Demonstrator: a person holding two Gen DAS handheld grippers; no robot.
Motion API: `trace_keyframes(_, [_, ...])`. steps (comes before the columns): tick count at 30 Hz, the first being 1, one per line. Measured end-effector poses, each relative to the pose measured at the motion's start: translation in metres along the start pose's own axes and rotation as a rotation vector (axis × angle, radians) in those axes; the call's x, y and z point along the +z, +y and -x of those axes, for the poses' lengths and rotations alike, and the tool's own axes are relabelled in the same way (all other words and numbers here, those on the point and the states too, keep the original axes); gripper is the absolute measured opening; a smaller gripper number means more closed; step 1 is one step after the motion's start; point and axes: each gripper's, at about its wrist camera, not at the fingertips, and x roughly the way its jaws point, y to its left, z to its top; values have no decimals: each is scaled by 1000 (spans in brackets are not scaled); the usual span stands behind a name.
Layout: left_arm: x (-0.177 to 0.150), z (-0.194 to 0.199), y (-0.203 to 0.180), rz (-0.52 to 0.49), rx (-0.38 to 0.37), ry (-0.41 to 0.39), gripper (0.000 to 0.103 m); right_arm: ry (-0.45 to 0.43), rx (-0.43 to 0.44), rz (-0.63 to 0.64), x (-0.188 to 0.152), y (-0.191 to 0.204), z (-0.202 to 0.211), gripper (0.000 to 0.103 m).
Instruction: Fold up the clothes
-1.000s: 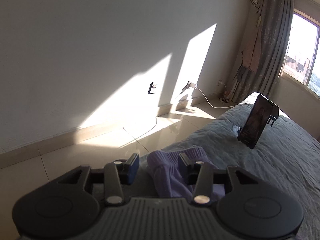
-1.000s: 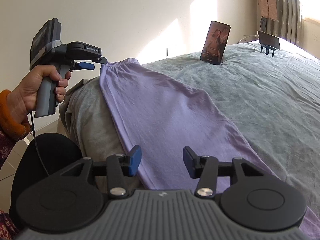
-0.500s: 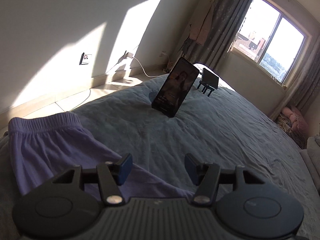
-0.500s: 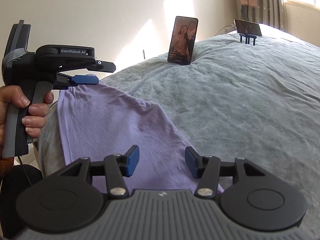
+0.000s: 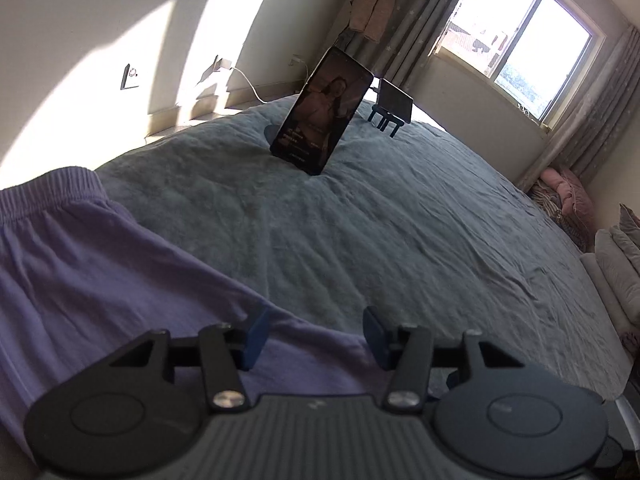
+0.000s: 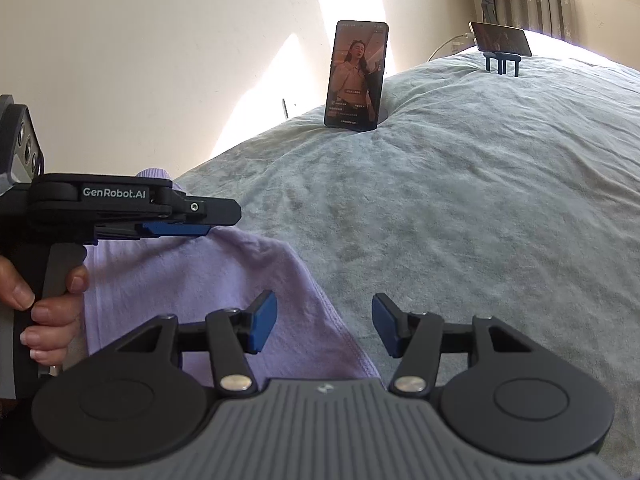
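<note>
My left gripper (image 5: 314, 334) has just narrowed, fingers spread, empty above the purple trousers (image 5: 100, 280); only the right view shows my hand (image 6: 44, 312); right gripper (image 6: 324, 324) gapes too.

pants (image 5: 100, 272) on bed (image 5: 400, 240) (left side)

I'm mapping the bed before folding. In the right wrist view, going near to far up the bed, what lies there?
Lilac fabric garment → grey-green bedspread → upright black smartphone with lit screen → second dark phone lying sideways on a small black stand.
</note>
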Motion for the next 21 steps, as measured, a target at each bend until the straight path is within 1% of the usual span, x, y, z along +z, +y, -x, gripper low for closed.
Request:
trace_keyframes(2, [-2, -2, 2, 4, -13, 12, 50, -6, 6, -7, 0, 0, -5, 57])
trace_keyframes(6, [-5, -7, 6, -5, -12, 25, 49, -1, 11, -31, -6, -2, -11, 57])
trace_keyframes(10, [-5, -9, 7, -3, -14, 20, 49, -11, -3, -42, -11, -1, -4, 57])
trace_keyframes(17, [-9, -5, 0, -53, 13, -5, 49, -13, -39, 26, -12, 6, 2, 57])
trace_keyframes(21, [-8, -6, -1, -45, 22, -14, 49, -27, -48, 25, -7, 4, 11, 57])
